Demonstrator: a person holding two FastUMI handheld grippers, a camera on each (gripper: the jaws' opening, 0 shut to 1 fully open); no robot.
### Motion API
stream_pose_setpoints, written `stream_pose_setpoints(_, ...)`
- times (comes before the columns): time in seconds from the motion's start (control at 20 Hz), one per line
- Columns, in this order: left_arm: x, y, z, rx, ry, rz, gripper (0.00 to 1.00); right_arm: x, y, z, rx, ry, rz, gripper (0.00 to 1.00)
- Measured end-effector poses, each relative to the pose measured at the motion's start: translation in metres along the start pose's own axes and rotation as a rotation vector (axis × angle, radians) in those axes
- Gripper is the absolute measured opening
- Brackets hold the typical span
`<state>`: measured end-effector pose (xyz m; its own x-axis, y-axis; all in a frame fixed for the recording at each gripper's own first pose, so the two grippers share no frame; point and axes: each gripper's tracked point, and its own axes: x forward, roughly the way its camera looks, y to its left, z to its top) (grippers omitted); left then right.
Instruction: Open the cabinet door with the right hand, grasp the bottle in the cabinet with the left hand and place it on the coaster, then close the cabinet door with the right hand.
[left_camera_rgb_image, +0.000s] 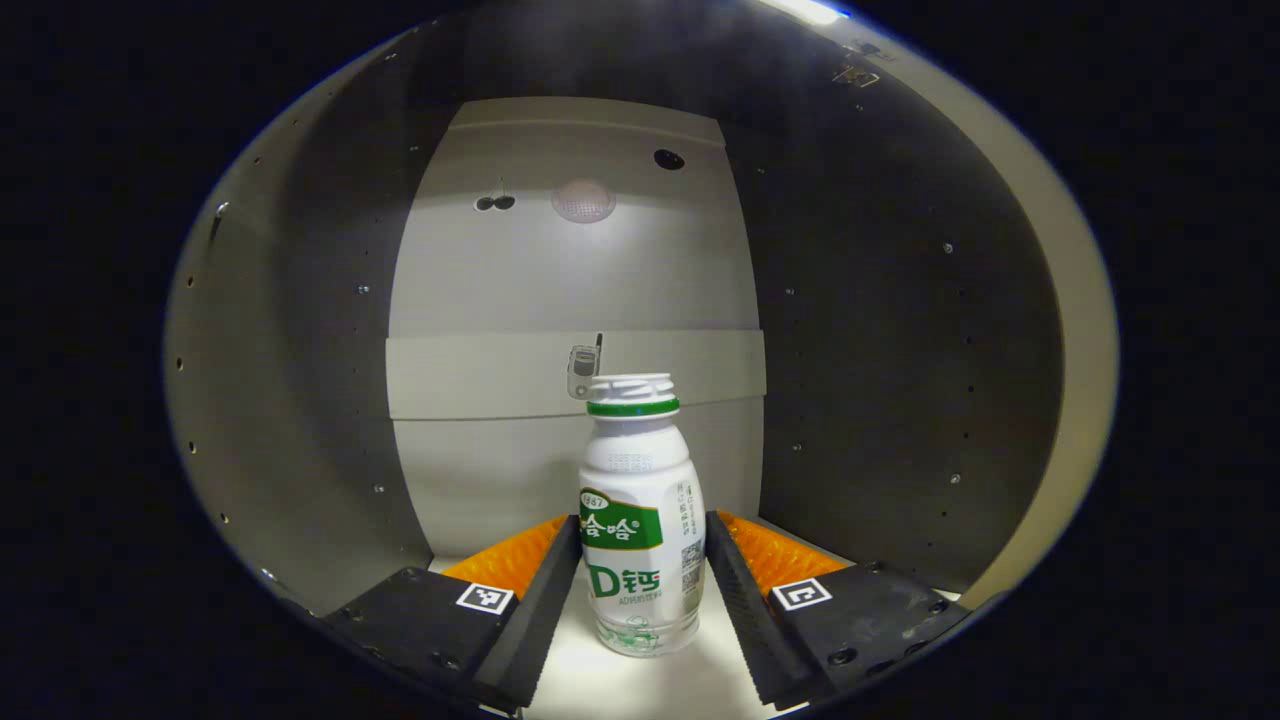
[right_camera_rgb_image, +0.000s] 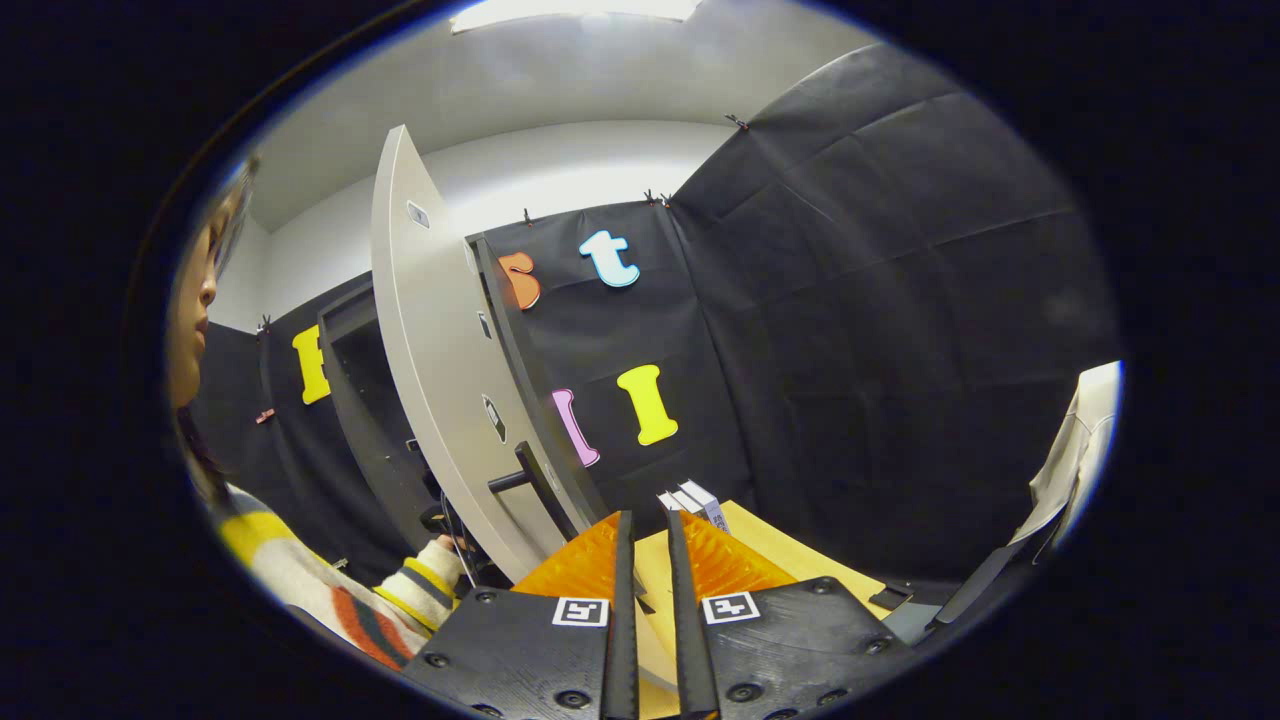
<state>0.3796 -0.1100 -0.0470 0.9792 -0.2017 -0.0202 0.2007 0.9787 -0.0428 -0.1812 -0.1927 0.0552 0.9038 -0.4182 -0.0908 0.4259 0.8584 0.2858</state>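
Two grippers, one inside the cabinet (left_camera_rgb_image: 300, 330) and one outside by the open door (right_camera_rgb_image: 440, 380).

Left gripper (left_camera_rgb_image: 642, 560) has its jaws spread to either side of the bottle (left_camera_rgb_image: 638, 520), which stands upright on the cabinet floor, its sides close to both pads. Right gripper (right_camera_rgb_image: 645, 560) has its jaws nearly closed on nothing, over the table (right_camera_rgb_image: 790, 560) edge just beside the door handle (right_camera_rgb_image: 535, 480).

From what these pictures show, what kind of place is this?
Probably a small recording booth, not a real home: black cloth wall, a grey cabinet with its door open, a wooden table. Inside, a bottle stands between the left gripper fingers.
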Motion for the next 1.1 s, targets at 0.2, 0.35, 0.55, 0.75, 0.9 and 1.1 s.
stream_pose_setpoints(0.2,0.007,0.001,0.0,0.004,0.003,-0.007,0.75,-0.001,0.006,-0.002,-0.03,0.021,0.006,0.2)
stream_pose_setpoints(0.35,-0.011,-0.002,0.003,-0.002,0.022,-0.032,0.73,0.0,0.015,-0.003,-0.061,0.018,0.013,0.19)
stream_pose_setpoints(0.55,-0.056,0.005,0.033,-0.032,-0.04,-0.058,0.7,-0.002,0.029,-0.009,-0.104,0.034,0.059,0.19)
stream_pose_setpoints(0.75,-0.115,0.015,0.049,-0.013,-0.055,-0.047,0.72,-0.012,0.055,-0.008,-0.129,0.032,0.154,0.19)
stream_pose_setpoints(0.9,-0.168,0.006,0.051,-0.025,-0.063,-0.084,0.72,-0.019,0.073,-0.013,-0.147,0.036,0.223,0.19)
stream_pose_setpoints(1.1,-0.235,0.017,0.049,0.027,-0.063,-0.068,0.72,-0.034,0.109,-0.014,-0.146,0.053,0.35,0.2)
